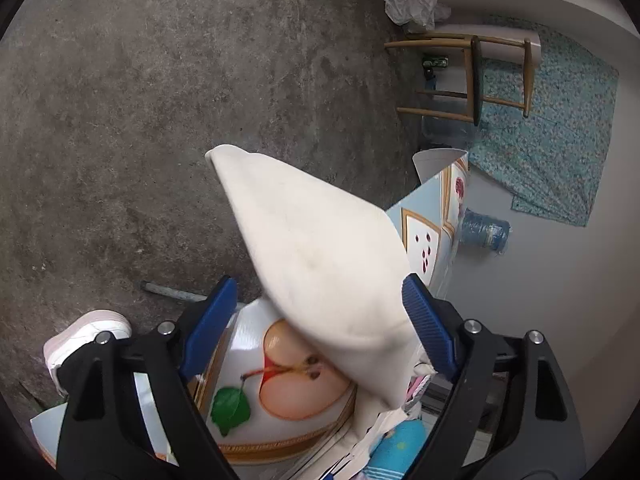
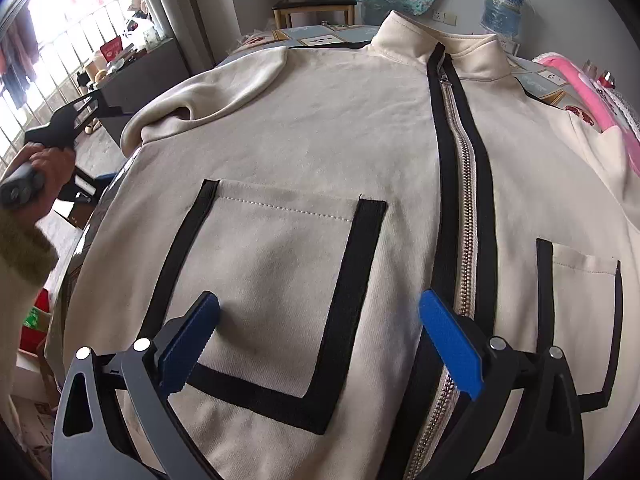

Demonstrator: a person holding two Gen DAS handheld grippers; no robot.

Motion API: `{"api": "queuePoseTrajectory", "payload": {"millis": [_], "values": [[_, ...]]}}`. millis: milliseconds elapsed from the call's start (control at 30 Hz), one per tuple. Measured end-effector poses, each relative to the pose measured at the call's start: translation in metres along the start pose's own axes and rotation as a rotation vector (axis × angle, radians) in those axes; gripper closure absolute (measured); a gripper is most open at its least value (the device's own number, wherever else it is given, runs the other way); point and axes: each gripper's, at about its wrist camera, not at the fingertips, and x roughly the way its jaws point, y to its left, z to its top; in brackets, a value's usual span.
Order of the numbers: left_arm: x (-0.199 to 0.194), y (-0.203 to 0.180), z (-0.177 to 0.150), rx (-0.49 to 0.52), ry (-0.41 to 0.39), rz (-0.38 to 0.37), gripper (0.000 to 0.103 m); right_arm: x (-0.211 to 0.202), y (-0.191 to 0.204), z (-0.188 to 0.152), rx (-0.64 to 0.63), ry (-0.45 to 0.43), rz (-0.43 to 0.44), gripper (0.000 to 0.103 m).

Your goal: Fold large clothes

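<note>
A cream jacket [image 2: 304, 152] with black trim and a silver zip [image 2: 464, 208] lies front-up, spread over the table. My right gripper [image 2: 320, 336] hovers open over its left chest pocket [image 2: 280, 280], pads on either side and nothing pinched. In the left wrist view, the cream sleeve end [image 1: 320, 248] sticks up between the blue pads of my left gripper [image 1: 320, 324]. The cloth lies against the right pad [image 1: 428, 328], and a gap shows beside the left pad [image 1: 212, 320]. A hand [image 2: 44, 168] holds the left tool at the table's left edge.
The table wears a fruit-print cloth [image 1: 280, 380]. Below lie a concrete floor [image 1: 160, 120], a pale shoe [image 1: 88, 336] and a blue water bottle [image 1: 486, 232]. A wooden chair [image 1: 476, 80] stands by the wall. Pink fabric [image 2: 592, 92] sits at the table's right.
</note>
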Motion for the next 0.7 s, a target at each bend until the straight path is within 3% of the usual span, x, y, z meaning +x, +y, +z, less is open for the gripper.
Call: {"api": "queuePoseTrajectory", "payload": {"millis": [67,167,233,367,533,600,700], "values": [[0.011,0.003,0.009,-0.044,0.008,0.025,0.04,0.0,-0.001,-0.001,0.002,0.0,0.002,0.005],[0.019,0.007,0.014,-0.086,0.013,0.059,0.075,-0.002,-0.003,0.0,0.02,0.001,0.01,0.005],[0.017,0.004,0.018,-0.062,0.001,0.093,0.099,-0.004,-0.005,0.001,0.036,-0.002,0.017,0.005],[-0.012,-0.035,0.007,0.112,-0.098,0.154,0.101,-0.011,-0.01,0.002,0.052,-0.024,0.011,0.005],[-0.079,-0.129,-0.052,0.494,-0.263,0.164,0.101,-0.025,-0.018,0.0,0.067,-0.055,0.007,0.005],[-0.098,-0.164,-0.089,0.623,-0.27,0.132,0.101,-0.032,-0.022,-0.002,0.075,-0.07,0.005,0.005],[-0.108,-0.21,-0.162,0.814,-0.197,0.058,0.101,-0.046,-0.03,-0.009,0.083,-0.109,-0.025,0.005]]}}
